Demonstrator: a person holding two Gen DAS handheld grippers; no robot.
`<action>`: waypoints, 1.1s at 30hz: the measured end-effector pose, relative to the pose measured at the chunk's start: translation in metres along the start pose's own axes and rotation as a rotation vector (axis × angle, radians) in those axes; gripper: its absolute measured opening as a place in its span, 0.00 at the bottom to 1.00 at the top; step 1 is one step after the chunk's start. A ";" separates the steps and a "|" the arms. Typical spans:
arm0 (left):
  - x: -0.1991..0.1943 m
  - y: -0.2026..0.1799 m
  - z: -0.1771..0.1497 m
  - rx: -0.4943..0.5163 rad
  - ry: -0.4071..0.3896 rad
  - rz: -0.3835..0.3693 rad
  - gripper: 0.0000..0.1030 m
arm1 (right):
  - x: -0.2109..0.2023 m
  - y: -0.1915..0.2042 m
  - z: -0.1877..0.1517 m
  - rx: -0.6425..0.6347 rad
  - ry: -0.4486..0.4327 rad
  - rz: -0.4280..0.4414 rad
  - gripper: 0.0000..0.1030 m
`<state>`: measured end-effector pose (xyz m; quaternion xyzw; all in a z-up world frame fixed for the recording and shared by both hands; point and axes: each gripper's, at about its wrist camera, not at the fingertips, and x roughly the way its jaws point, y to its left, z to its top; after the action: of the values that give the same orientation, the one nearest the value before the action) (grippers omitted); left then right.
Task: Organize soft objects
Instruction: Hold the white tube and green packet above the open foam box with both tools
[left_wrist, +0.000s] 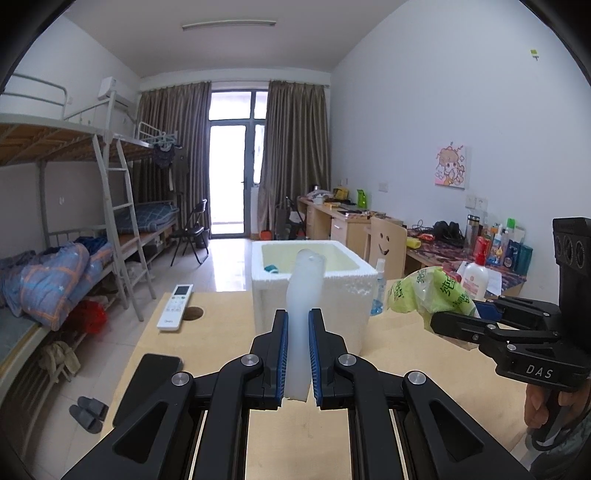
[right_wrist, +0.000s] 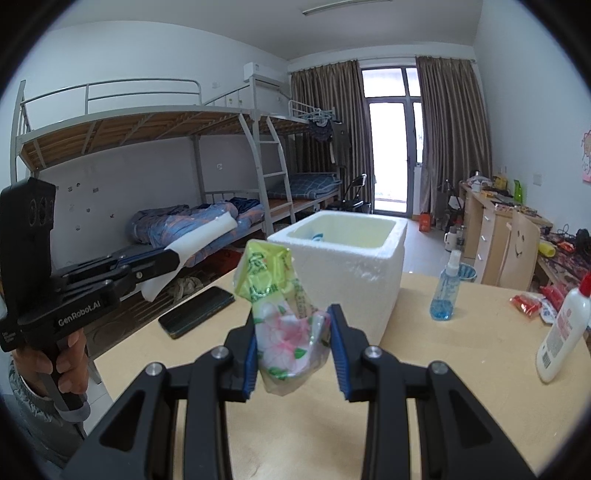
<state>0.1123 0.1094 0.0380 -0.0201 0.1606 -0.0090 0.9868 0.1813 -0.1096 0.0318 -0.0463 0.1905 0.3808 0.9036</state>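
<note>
Between the left gripper fingers sits a clamped, squashy foam sheet; the right gripper pinches a light, crinkly tissue pack low, short of the foam box.

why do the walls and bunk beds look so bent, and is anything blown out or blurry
Left wrist view: fisheye lens bows the bunk bed and walls, dark vignette at the corners; the balcony door is overexposed. Right wrist view: same curvature, the door blown out too; the foam box and held tissue pack look sharp.
</note>
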 end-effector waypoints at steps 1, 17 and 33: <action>0.001 0.000 0.003 -0.002 -0.001 -0.001 0.11 | 0.000 -0.002 0.004 0.000 -0.005 -0.003 0.37; 0.029 -0.003 0.046 0.001 -0.010 -0.008 0.11 | 0.019 -0.017 0.050 0.000 -0.021 -0.028 0.37; 0.073 0.000 0.068 0.013 0.021 -0.003 0.11 | 0.059 -0.030 0.072 -0.017 0.009 -0.032 0.37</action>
<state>0.2029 0.1097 0.0793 -0.0137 0.1706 -0.0116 0.9852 0.2622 -0.0742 0.0735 -0.0587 0.1907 0.3679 0.9082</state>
